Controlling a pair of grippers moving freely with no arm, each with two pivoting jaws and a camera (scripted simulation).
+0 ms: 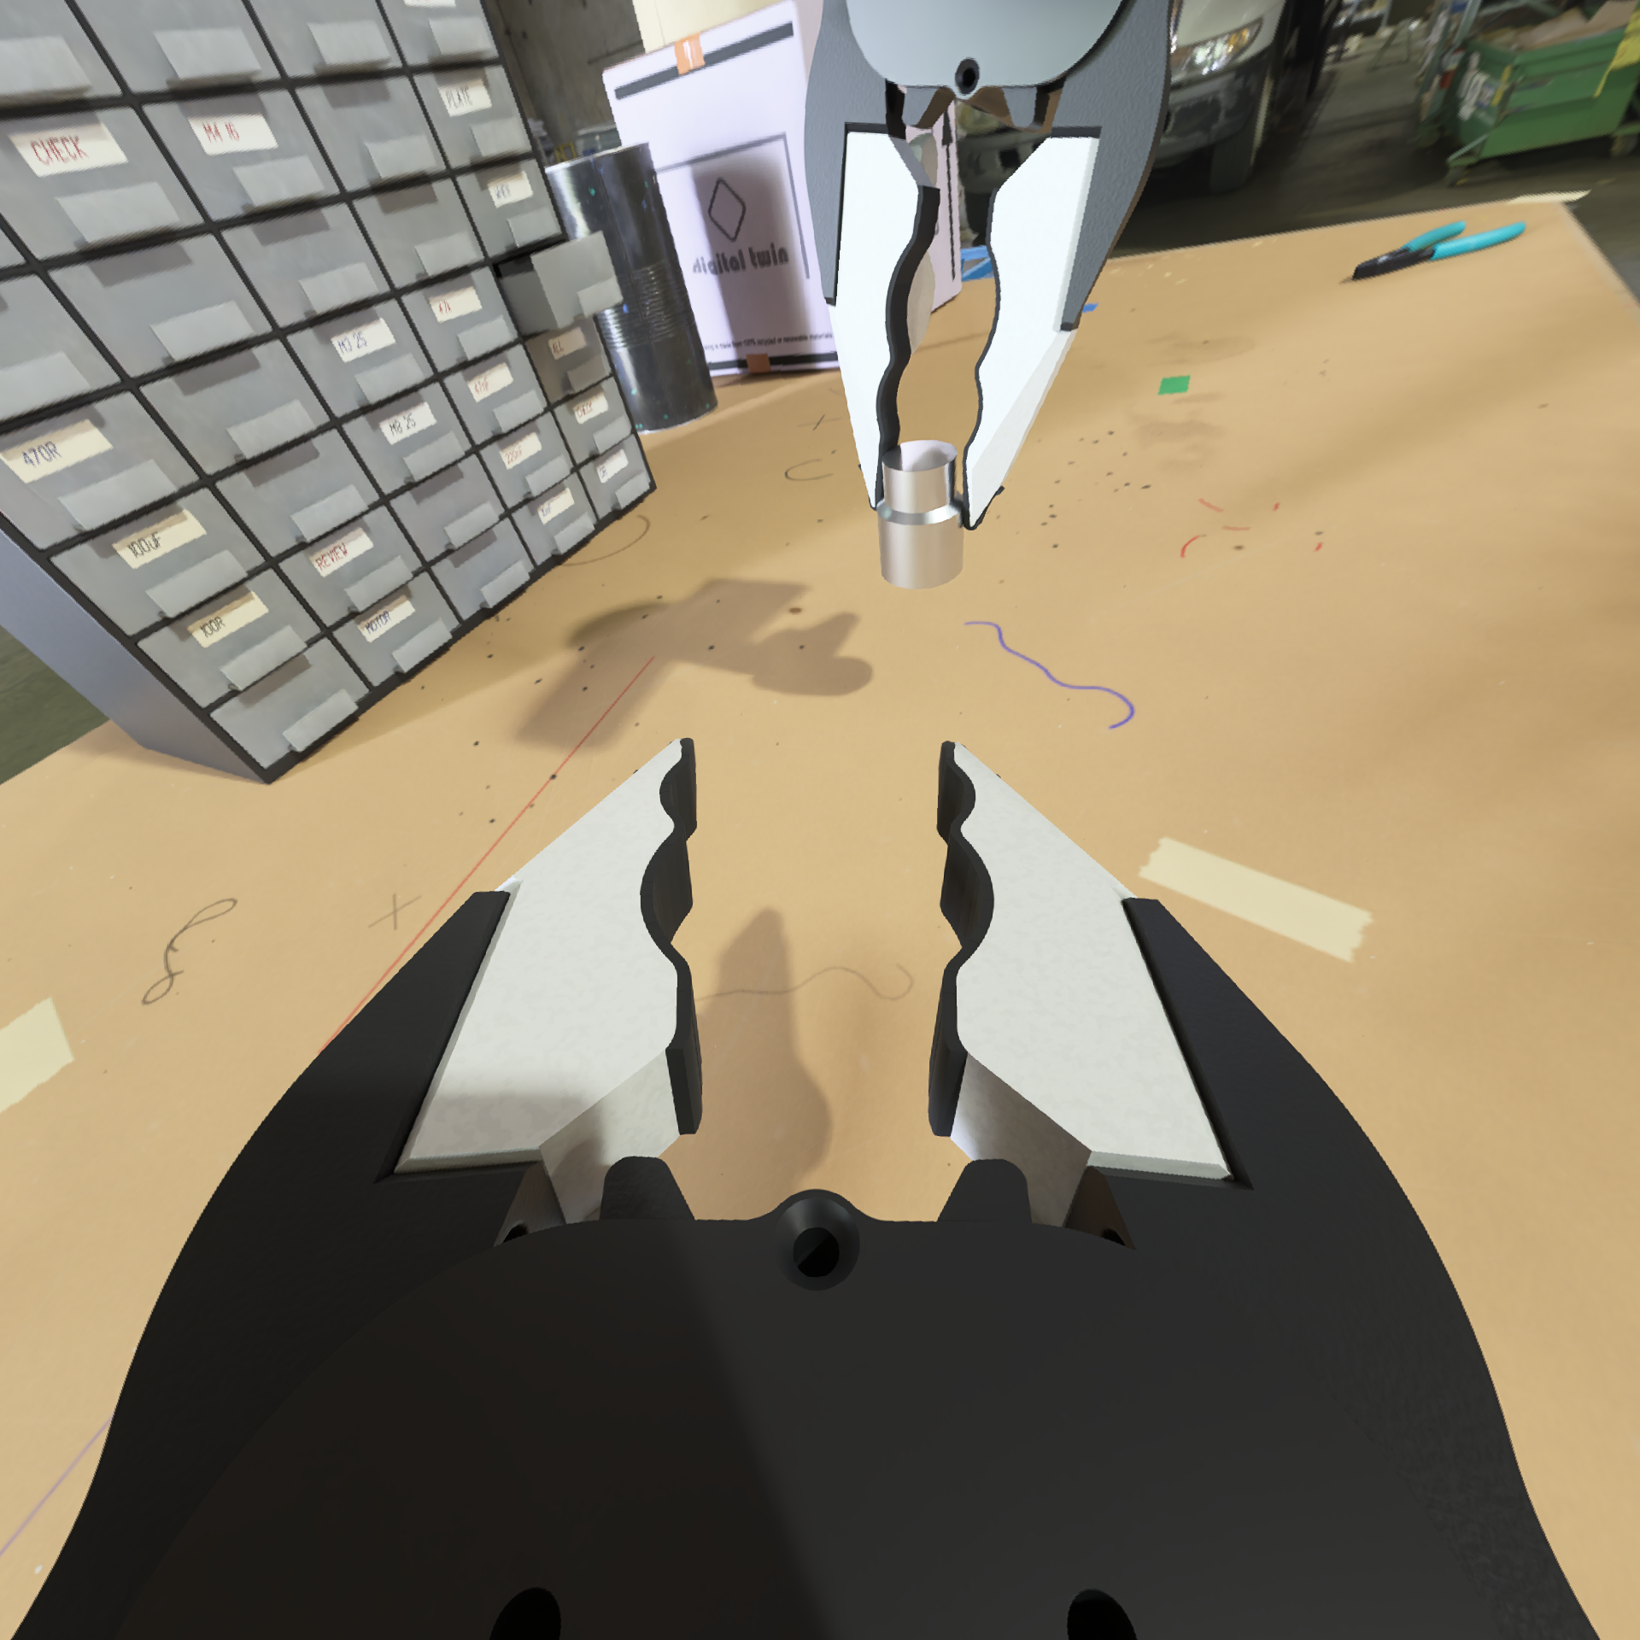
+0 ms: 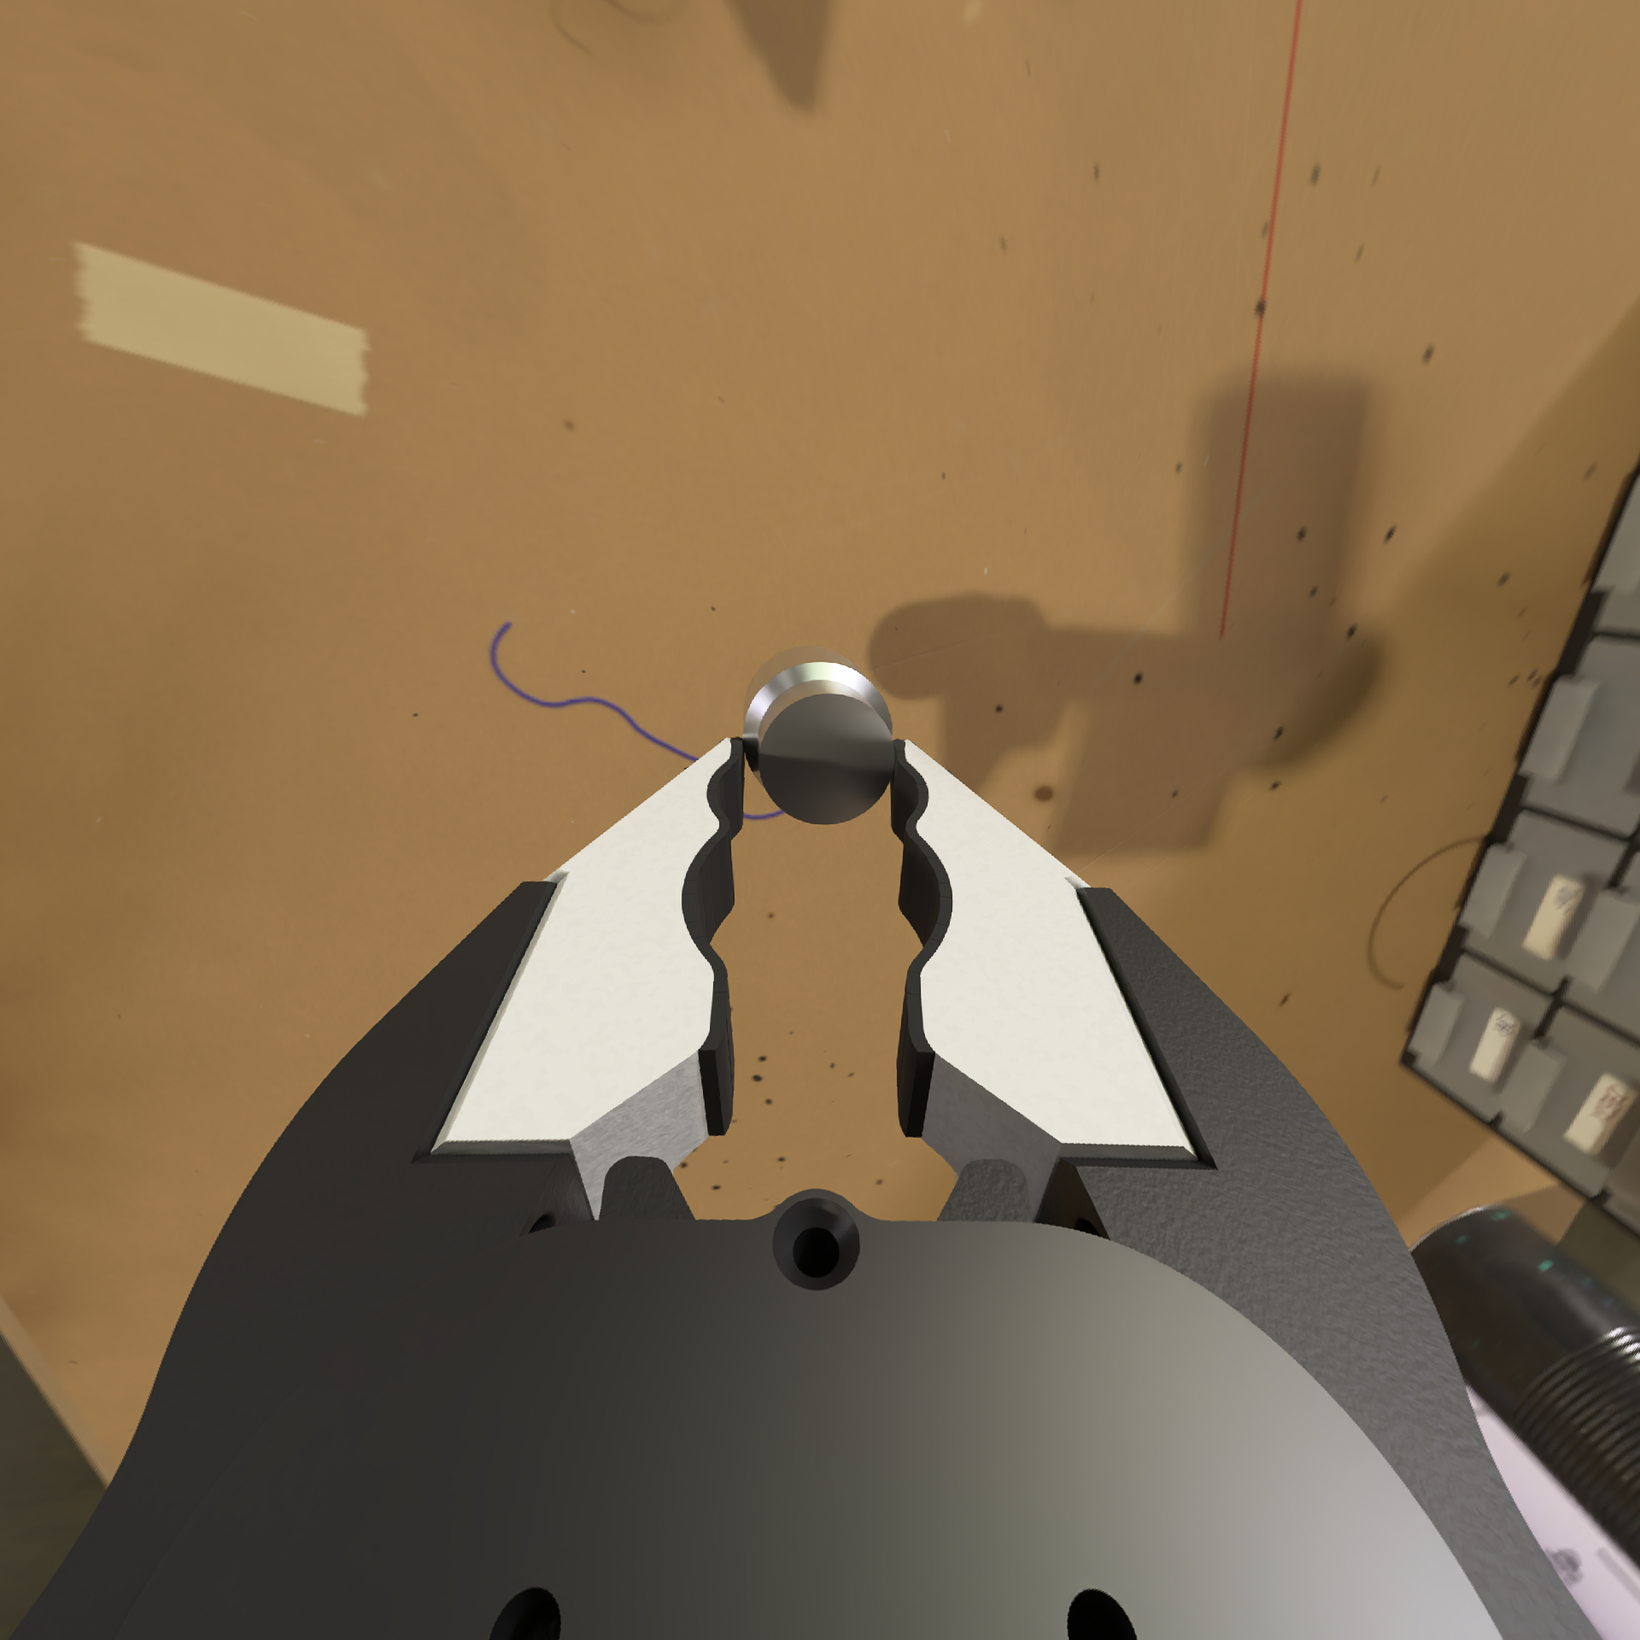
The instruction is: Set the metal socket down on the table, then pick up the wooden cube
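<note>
Metal socket [image 2: 821,754] in right hand-held gripper [image 2: 818,754]

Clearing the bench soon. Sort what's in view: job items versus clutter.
Job: metal socket, held off the table in the right gripper; left gripper, open. No wooden cube in view.

Clutter: drawer cabinet, metal can, white box, teal pliers.

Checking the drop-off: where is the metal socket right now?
The stepped silver metal socket hangs above the tan table, pinched at the right gripper jaws' tips, near the purple squiggle.
</note>
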